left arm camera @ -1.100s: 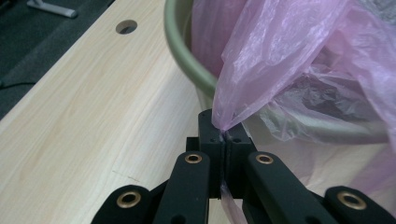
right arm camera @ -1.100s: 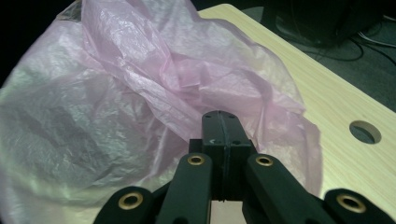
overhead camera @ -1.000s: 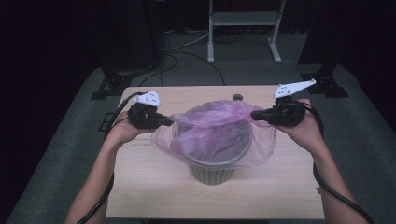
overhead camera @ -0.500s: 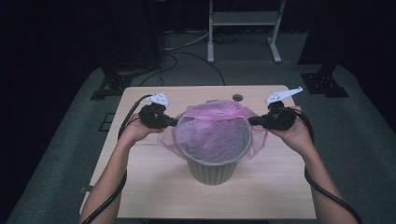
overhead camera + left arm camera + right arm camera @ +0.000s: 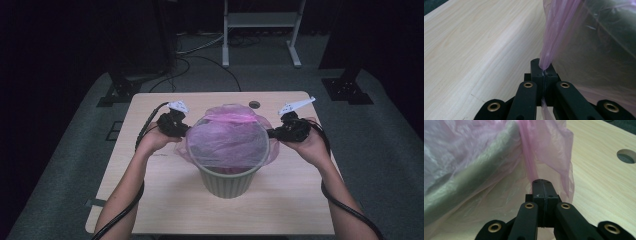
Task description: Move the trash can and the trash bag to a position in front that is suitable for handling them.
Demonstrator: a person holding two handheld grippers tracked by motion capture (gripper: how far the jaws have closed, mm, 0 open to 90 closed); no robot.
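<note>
dark room, grey carpet, wooden table

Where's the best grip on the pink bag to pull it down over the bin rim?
Probably the loose hem outside the rim, at opposite sides, coming in level from left and right. The pink bag drapes over the bin there, leaving free film to pinch. The left gripper and right gripper are shut on it that way.

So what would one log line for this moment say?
left gripper: shut on thin pink plastic bag | right gripper: shut on bag | bag: pulled over ribbed grey-green bin | surface: light wooden table
</note>
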